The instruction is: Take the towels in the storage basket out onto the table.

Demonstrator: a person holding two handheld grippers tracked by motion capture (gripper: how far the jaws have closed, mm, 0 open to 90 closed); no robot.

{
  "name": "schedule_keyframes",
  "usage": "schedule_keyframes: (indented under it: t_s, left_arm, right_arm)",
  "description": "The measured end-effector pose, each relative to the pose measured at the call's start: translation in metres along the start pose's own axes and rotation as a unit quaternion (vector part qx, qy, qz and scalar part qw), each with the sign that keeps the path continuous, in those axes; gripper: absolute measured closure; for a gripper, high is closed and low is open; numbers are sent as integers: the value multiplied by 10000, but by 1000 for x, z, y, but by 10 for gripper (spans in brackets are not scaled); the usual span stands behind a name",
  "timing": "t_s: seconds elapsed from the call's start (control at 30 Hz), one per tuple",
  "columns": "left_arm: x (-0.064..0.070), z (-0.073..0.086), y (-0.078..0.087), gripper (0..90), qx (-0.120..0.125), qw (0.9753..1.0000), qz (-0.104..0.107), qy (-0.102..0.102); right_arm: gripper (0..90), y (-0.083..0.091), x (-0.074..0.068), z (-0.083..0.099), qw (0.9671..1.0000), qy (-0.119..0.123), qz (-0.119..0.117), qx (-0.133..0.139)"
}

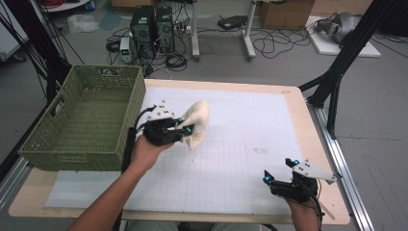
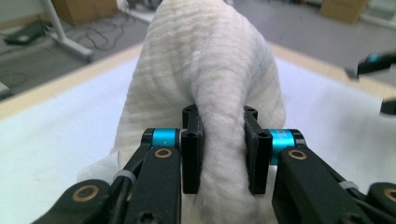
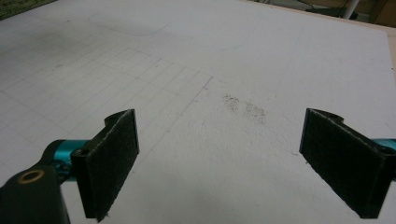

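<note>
Grey floor runs behind my table (image 1: 308, 115), strewn with cables, two dark computer towers (image 1: 153, 26) and one cardboard box (image 1: 284, 12). One white gridded mat (image 1: 250, 130) covers most of the wooden top, and it carries a faint dark smudge (image 3: 245, 108) out ahead of my right side. One green woven basket (image 1: 86, 120) sits on the table's left edge, with nothing visible inside it. One white cloth (image 1: 197, 122) hangs bunched just right of the basket, lifted above the mat — my left gripper (image 1: 185, 126) is clamped on a fold of it, and in the left gripper view the fabric (image 2: 210, 93) fills the space between both jaws and billows upward. My right gripper (image 1: 279, 172) rests low near the table's front right corner, well apart from the cloth — its two jaws are spread wide over bare mat, grasping nothing.
</note>
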State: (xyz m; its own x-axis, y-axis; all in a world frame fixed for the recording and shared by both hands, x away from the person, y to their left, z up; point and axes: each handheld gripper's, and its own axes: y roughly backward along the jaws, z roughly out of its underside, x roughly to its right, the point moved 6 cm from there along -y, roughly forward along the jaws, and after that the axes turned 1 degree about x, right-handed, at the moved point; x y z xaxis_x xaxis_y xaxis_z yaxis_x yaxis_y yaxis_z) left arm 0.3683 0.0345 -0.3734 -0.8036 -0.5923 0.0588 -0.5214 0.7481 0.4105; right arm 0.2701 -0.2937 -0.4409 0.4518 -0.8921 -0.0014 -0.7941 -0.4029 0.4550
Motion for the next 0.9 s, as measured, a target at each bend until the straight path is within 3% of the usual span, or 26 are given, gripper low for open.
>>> schedule_keyframes:
  t_s: [0.13, 0.2, 0.4, 0.5, 0.57, 0.6, 0.73, 0.77, 0.8, 0.9]
  left_arm:
    - [13, 22, -23, 725, -413, 9990, 166, -51]
    - [16, 35, -39, 715, -629, 9976, 273, 42]
    - [15, 54, -64, 679, -957, 9949, 249, 210]
    - [17, 61, -73, 610, -1032, 9936, 362, 286]
    - [15, 56, -71, 452, -837, 9953, 314, 381]
    - [14, 51, -67, 324, -675, 9965, 274, 418]
    - [4, 35, -38, 298, -102, 9993, 120, 331]
    - [-4, 32, -18, 285, 154, 9992, 134, 329]
    - [-4, 32, -18, 269, 154, 9992, 134, 329]
    - [-13, 38, 5, 239, 260, 9993, -23, 269]
  right_arm:
    - [111, -1, -1, 1, 10000, 75, -25, -40]
    - [111, -2, -1, 2, 9999, 74, -30, -70]
    - [111, -3, -1, 2, 9999, 68, -41, -80]
    - [111, -3, 0, 2, 9999, 60, -31, -79]
    - [111, -3, 0, 3, 9999, 51, -37, -91]
    - [111, -2, 0, 4, 9999, 60, -32, -109]
    - [111, -2, 2, 5, 9999, 45, -26, -108]
    - [111, -2, 2, 5, 9999, 42, -29, -114]
    - [111, -2, 1, 5, 9999, 34, -29, -116]
    - [111, -2, 0, 5, 9999, 40, -27, -113]
